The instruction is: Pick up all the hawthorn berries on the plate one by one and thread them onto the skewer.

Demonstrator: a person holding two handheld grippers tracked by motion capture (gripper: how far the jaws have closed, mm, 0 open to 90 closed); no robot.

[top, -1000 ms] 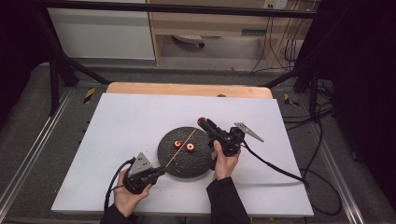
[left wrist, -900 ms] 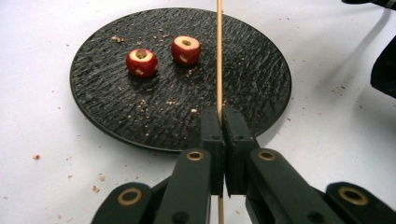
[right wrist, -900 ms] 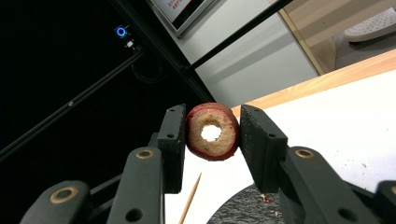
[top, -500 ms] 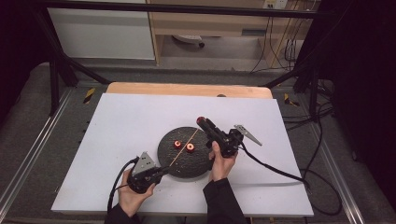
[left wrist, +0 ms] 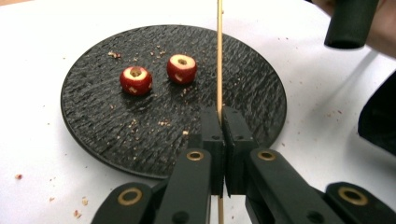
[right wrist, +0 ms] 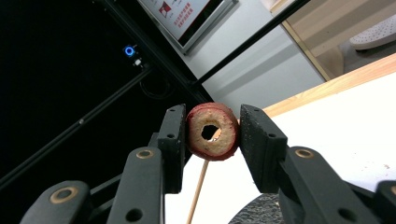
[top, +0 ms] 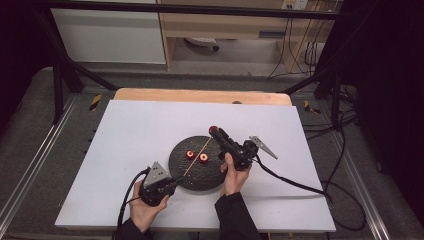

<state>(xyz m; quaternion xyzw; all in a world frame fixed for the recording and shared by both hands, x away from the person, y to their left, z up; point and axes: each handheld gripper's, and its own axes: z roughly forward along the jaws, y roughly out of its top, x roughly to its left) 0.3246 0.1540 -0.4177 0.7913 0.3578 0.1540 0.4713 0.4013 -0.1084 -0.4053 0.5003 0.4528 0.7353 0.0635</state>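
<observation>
Pinching the thin, springy skewer [left wrist: 219,56] low in your left gripper [left wrist: 222,112], keep your right gripper [right wrist: 211,133] clamped gently on the soft, crumbly cored fruit [right wrist: 212,131]'s skin.

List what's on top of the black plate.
On the black plate: two cored red fruits and scattered crumbs. A wooden skewer, clamped in the left tool, passes above it. The plate's near edge is hidden behind that tool.

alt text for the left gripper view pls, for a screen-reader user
The left gripper, jaws shut, pinches a thin wooden skewer that runs straight up over a round black plate. Two small cored red fruits sit side by side on the plate among crumbs, left of the skewer.
</observation>
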